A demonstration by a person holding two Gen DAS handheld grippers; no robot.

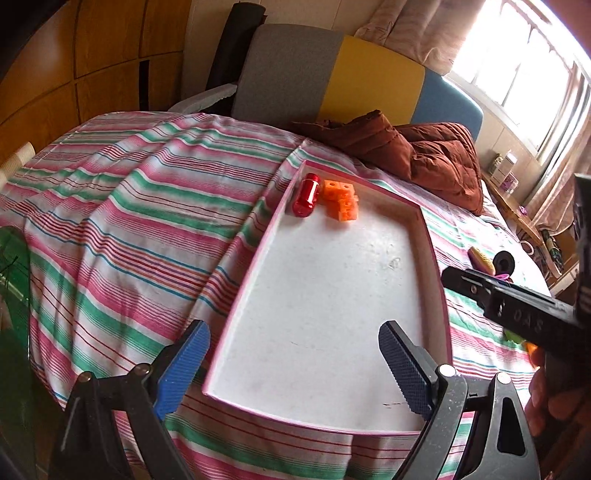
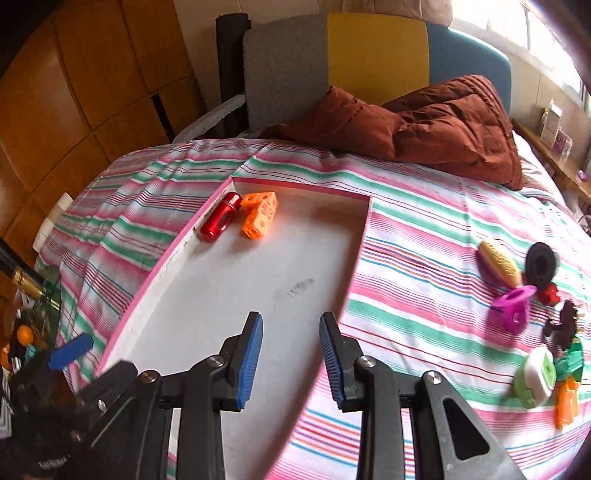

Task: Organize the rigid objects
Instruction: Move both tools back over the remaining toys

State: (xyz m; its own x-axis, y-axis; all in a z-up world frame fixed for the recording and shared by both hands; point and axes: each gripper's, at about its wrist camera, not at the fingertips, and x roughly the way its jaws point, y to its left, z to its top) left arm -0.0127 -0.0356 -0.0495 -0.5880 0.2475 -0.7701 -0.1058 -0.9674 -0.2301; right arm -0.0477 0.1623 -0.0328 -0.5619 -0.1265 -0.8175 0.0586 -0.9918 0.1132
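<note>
Toys [image 2: 532, 317] right of empty right tongs [image 2: 291, 354]

home bedroom, shown by a bed [image 2: 424, 206] covered w/ a pink/green/white striped sheet [image 1: 122, 206]. padded headboard [image 1: 332, 74] in grey, yellow and blue panels is seen at the far end, w/ a rumpled rust-brown quilt [image 2: 443, 122] piled against it. wood-panelled wardrobe or wall [image 1: 74, 66] is seen on the left. bright window [image 1: 524, 66] w/ pale patterned curtains [image 1: 417, 26] is seen on the right, w/ a low wooden shelf [image 2: 557, 162] below it holding small boxes and clutter. small plastic toys [image 2: 517, 288] are scattered on the sheet beside a white pink-edged tray [image 1: 369, 273], consistent w/ a lived-in domestic room rather than a lab or shop.
</note>
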